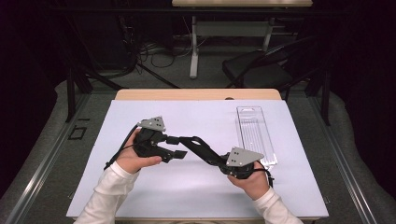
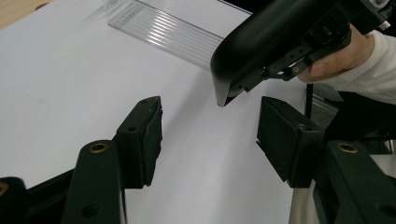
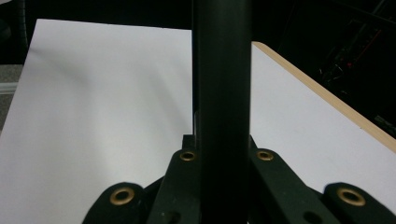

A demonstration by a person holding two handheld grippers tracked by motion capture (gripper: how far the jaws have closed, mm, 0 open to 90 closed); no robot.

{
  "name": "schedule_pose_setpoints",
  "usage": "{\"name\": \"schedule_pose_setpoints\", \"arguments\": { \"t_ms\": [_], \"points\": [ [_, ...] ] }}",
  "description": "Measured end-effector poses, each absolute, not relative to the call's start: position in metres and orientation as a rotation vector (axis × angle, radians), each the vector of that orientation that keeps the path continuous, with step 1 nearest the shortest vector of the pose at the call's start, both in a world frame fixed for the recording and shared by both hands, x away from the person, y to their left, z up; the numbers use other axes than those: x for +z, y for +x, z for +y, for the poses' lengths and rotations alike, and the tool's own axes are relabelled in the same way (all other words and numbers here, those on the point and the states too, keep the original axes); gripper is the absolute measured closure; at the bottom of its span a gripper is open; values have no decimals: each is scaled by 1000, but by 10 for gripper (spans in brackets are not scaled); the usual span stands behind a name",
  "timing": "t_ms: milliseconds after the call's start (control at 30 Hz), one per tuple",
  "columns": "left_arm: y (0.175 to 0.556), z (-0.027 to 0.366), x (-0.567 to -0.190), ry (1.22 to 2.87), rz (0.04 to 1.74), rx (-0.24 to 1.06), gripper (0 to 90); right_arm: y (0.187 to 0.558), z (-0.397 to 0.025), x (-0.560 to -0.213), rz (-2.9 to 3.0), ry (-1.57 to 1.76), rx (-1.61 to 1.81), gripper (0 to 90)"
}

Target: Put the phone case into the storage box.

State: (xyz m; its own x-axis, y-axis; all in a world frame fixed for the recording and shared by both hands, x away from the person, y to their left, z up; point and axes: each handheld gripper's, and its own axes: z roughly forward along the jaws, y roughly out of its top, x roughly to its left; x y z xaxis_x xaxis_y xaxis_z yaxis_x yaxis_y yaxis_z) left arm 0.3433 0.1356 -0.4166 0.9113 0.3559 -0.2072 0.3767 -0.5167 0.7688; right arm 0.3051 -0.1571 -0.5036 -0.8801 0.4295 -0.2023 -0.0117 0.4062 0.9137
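1. The right gripper is clamped on a long black bar. The bar lies over the middle of the table, well left of the clear tray.
2. The left gripper stands spread with nothing between its jaws; the bar's free end reaches into the gap between them.
3. The bar looks rigid and smooth, with a curved, moulded surface, so it is probably light and somewhat slippery. A hold across its narrow width near the free end seems best, with the pads flat against its sides.
4. The high view gives the layout: both hands, the bar slanting from near right to far left, and the tray at the far right.
5. The left gripper view adds the bar's bevelled tip hanging clear of both pads, above the white surface, and the tray's ribbed floor.
6. The right gripper view adds the grip itself: the bar runs straight up between the closed jaws.
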Motion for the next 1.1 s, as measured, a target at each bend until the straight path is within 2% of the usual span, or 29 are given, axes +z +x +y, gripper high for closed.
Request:
{"name": "schedule_pose_setpoints", "arguments": {
  "t_ms": [200, 1100],
  "points": [
    [343, 132, -418, 2145, 500, -25, 419, 306, -156, -505, 2271, 356, 1502, 876],
    [340, 124, -419, 2140, 416, -32, 599, 305, -149, -511, 2321, 339, 1558, 876]
  ]
}}
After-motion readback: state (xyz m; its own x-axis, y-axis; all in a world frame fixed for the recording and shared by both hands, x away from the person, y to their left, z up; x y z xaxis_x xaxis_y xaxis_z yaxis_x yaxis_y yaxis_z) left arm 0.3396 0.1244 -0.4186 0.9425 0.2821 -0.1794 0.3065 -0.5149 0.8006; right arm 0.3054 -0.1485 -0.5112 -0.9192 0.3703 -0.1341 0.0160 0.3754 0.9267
